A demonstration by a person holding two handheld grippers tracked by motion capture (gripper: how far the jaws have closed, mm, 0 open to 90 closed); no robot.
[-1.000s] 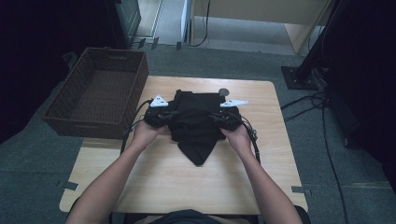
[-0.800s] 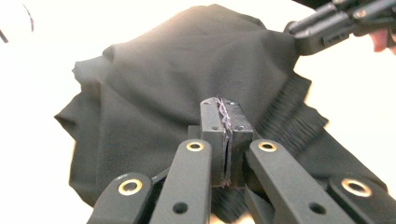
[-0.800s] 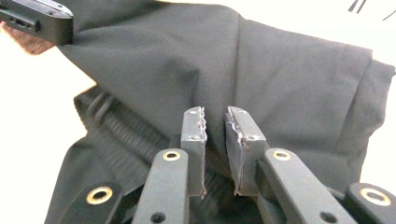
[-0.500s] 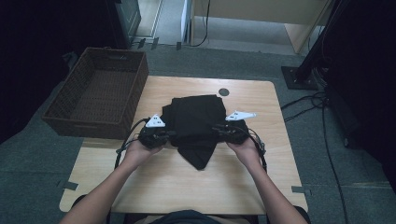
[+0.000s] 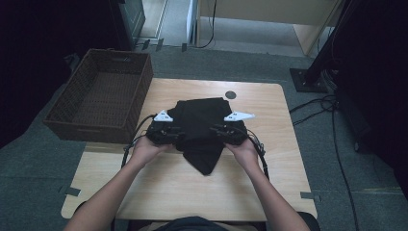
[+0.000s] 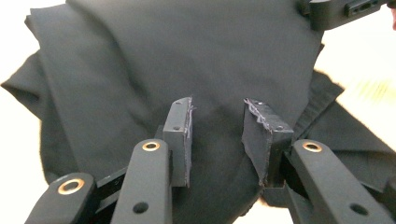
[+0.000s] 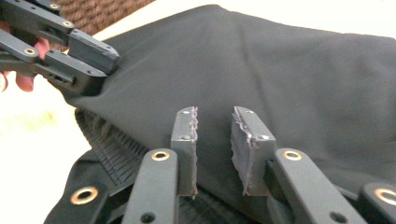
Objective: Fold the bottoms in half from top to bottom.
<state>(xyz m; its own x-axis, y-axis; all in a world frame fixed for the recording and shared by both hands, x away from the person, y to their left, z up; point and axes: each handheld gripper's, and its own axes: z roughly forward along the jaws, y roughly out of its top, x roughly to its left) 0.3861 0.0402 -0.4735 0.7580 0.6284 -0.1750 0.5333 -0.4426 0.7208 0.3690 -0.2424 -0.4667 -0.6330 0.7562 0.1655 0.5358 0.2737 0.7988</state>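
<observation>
1. Both hands have drawn back toward the lower edge of the high view since the earlier frames, leaving the black garment point(image 5: 202, 127) folded more squarely, and the jaws of both tools have just been opening with no cloth between them
2. Wooden tabletop point(image 5: 269, 183) fills the centre of the frame, with the garment lying at its middle, one corner drooping toward the bottom
3. Wicker basket point(image 5: 103, 98) stands at the upper left, beside the tabletop's left edge
4. Left hand-held gripper point(image 6: 217, 135) is released, its pads apart just above the cloth at the garment's left side
5. Right hand-held gripper point(image 7: 214, 140) is likewise released, poised over the garment's right side
6. Small dark disc point(image 5: 231, 95) sits above the garment near the tabletop's far edge
</observation>
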